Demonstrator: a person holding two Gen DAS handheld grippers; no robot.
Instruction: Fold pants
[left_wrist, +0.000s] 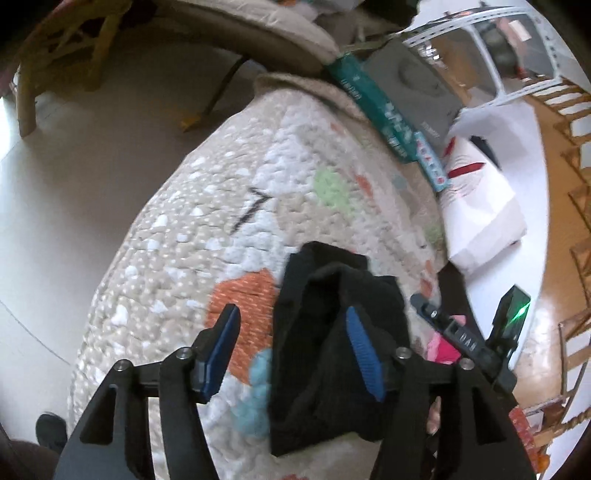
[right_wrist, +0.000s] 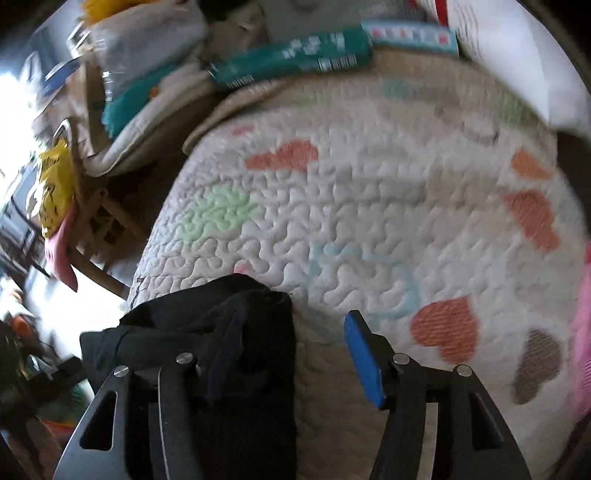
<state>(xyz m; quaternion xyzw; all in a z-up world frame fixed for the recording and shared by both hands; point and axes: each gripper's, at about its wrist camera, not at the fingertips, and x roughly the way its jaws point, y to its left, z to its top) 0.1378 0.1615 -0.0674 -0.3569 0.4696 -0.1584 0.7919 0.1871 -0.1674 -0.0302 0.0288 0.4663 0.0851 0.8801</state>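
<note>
The black pants lie as a folded bundle on a quilted cover with coloured patches. In the left wrist view my left gripper stands open over the bundle. Its left pad is over bare quilt and its right pad in front of the black fabric, and neither pad presses on the cloth. In the right wrist view the pants sit at the lower left. My right gripper is open too, its left finger over the edge of the bundle and its right pad over the quilt.
A teal box, a grey box and a white bag line the quilt's far edge. A wooden chair stands on the floor beyond. A black device with a green light is at the right. Pink cloth lies at the quilt's right edge.
</note>
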